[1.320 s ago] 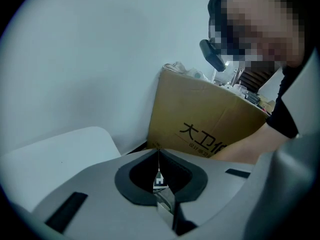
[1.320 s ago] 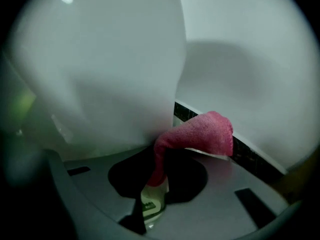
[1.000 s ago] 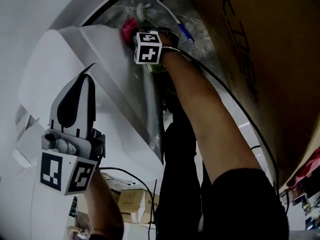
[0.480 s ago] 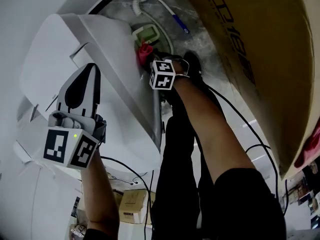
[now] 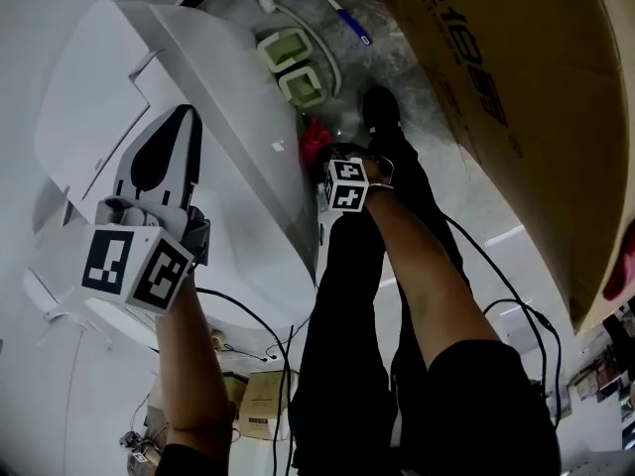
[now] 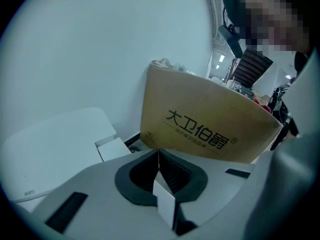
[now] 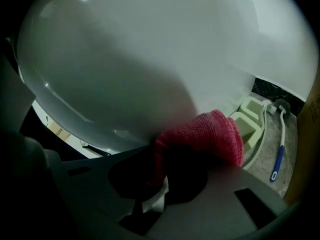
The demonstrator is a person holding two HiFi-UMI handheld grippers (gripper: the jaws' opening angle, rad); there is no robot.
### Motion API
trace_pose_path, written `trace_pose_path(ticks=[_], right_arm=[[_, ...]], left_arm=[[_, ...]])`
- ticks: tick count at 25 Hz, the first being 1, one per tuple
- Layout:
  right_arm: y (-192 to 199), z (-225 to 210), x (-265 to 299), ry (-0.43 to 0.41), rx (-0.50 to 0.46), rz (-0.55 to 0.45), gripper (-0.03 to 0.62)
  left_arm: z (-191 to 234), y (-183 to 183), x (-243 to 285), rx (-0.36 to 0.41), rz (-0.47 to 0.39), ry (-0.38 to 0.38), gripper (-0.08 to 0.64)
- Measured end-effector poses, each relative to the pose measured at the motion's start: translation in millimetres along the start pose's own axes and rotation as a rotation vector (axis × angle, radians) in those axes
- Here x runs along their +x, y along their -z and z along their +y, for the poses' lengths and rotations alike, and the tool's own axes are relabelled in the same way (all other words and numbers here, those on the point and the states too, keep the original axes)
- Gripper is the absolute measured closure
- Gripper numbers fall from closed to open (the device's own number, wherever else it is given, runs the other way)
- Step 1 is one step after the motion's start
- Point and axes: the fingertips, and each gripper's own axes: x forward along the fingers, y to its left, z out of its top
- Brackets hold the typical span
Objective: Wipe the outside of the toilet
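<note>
Ribbed red cloth (image 7: 205,136), bunched up, sat clenched in the right claw (image 7: 165,176), pressed vs. the glossy, rounded white toilet (image 7: 125,59) on its outer side, arm stretched down beside it. Left claw (image 6: 159,166) was clenched w/ nothing in it, hovering over the toilet's flat top.

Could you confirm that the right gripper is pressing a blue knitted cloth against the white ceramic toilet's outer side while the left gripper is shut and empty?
Not quite: it is a red knitted cloth, not a blue one, as the right gripper view shows. The rest holds: the right gripper is shut on it against the white ceramic toilet, and the left gripper is shut and empty.
</note>
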Motion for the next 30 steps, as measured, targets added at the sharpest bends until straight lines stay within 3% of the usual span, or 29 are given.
trace_pose_path(ticks=[6,12,14,16,19,22,27,30], right_arm=[[21,45,12,-0.054,0.037,0.032,0.522],[47,96,-22,-0.384,-0.203,0.227,0.522],[36,82,-59,-0.404,-0.163,0.213,0.522],[10,51,-106,-0.349,-0.068,0.128,0.522],[-55,-5,-186,-0.190,0.068,-0.064,0.522],[-132,-22,-279,-0.085,0.141,-0.244,0.522],[-261,-34,-446,0.094,0.095,-0.512,0.522],[-327,-12,-540,0.186,0.061,-0.648,0.522]], left_arm=[[-9,9,-2,0.002,0.007,0.015,0.541],[-23,11,-5,-0.022,0.016,0.048,0.541],[-28,7,-13,-0.038,0.003,0.059,0.541],[-33,-2,-20,-0.077,-0.034,0.064,0.541],[-43,-26,-38,-0.096,-0.092,0.091,0.541],[-63,-42,-75,-0.130,-0.123,0.150,0.545],[-78,-122,-154,-0.099,-0.317,0.165,0.545],[-84,-176,-218,-0.074,-0.451,0.136,0.545]])
